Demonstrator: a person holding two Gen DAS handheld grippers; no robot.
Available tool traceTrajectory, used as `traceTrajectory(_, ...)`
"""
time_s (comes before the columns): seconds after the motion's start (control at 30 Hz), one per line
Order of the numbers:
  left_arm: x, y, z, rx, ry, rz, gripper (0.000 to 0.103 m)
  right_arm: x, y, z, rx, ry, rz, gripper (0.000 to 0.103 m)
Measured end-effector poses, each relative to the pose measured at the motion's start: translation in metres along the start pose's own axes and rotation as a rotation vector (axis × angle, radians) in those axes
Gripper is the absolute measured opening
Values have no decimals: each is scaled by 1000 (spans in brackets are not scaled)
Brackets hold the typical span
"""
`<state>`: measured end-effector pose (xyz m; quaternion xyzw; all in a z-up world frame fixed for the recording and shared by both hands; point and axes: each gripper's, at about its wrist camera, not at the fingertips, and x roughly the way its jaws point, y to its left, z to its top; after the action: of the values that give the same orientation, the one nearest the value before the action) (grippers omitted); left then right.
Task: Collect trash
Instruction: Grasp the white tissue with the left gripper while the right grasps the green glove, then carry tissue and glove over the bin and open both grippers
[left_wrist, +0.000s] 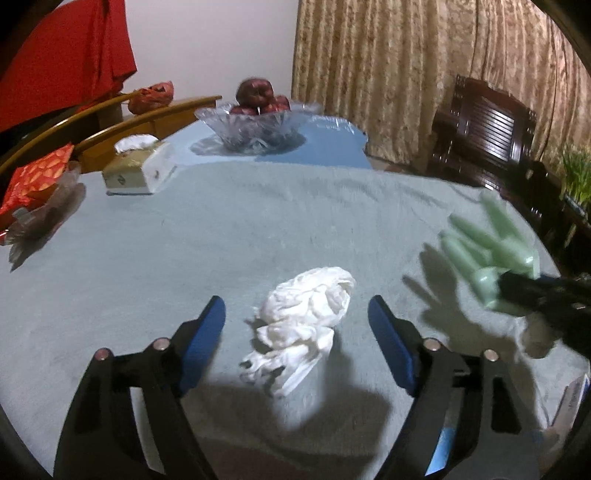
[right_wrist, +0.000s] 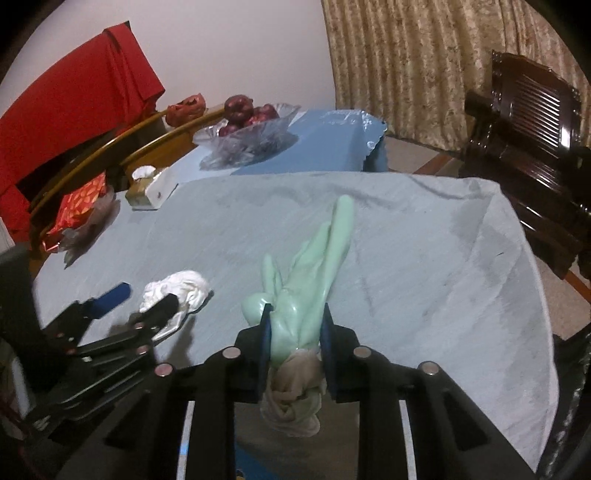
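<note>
– Nearest to us, what has the right gripper got?

– A pale green rubber glove. Its fingers are nearly closed on the bunched cuff end, I'd say so the limp thing can't slide out. The glove's long axis runs straight away from the gripper, its fingertips pointing to the far side and hanging clear above the worktop.

– And the left gripper?

– Spread wide, holding nothing. Its blue fingers stand either side of a crumpled white tissue lying on the grey cloth at the near middle of the worktop. It looks lined up for a pinch. The wad is a little longer near-to-far than across, so closing from left and right makes sense.

– Further back?

– On the left a tissue box, near a red-patterned wrapper. At the far end a glass bowl of dark red apples.
</note>
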<state>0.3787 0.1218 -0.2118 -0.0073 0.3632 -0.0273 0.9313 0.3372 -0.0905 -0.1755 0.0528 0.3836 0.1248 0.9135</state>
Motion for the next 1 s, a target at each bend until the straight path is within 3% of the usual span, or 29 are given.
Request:
traceTrajectory(0.07, 7, -1, 0, -4, 28, -11, 65, -1, -3, -1, -5, -1, -3, 24)
traceTrajectory(0.13, 12, 0, 1, -11, 53, -25, 51, -1, -5, -1, -5, -1, -4, 24)
traceTrajectory(0.17, 15, 1, 0, -11, 65, -28, 39, -2, -6, -2, -4, -1, -5, 24)
traceTrajectory(0.3, 9, 1, 0, -18, 54, -21, 28, -4, -8, -6, 3, 1, -10, 24)
traceTrajectory(0.67, -63, -36, 9, 30, -53, -41, 27, -35, -11, -10, -3, -32, -19, 24)
traceTrajectory(1.0, -123, -83, 8, 58, -121, -84, 27, -100, -27, -17, 36, -116, -32, 24)
